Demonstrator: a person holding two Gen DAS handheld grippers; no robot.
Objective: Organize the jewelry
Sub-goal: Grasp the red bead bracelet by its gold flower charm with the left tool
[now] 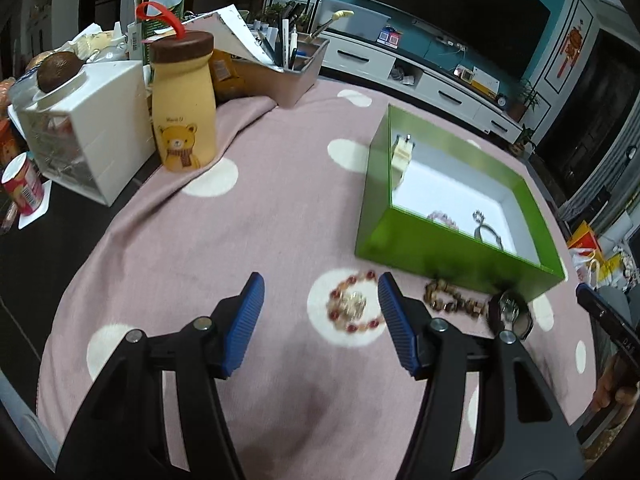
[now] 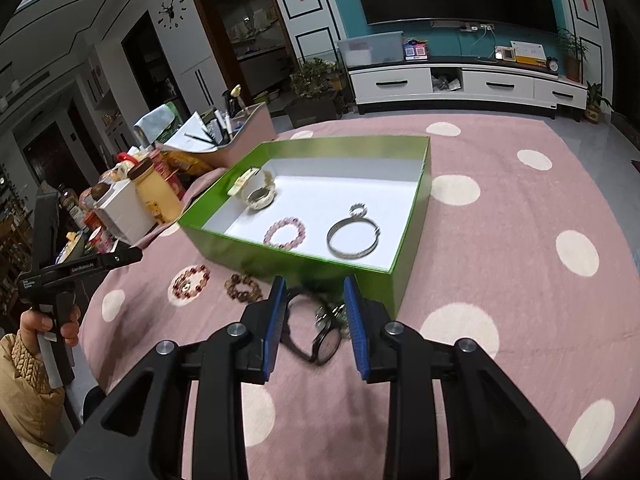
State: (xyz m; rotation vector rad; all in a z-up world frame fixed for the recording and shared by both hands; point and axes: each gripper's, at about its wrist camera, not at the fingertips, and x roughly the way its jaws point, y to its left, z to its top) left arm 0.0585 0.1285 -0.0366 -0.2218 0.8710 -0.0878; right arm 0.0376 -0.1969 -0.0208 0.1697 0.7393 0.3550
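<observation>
Round red beaded bracelet [image 1: 354, 307] lies on soft dotted pink cloth [image 1: 240, 248].

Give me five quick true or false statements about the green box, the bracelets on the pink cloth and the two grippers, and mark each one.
1. A silver bangle lies inside the green box. True.
2. The red bead bracelet is inside the box. False: it lies on the pink dotted cloth, outside the box.
3. The left gripper is clamped on the red bracelet. False: its fingers stand apart, holding nothing.
4. Black glasses lie on the cloth between the right gripper's fingers. True.
5. The box has its lid on. False: it is open on top.
</observation>
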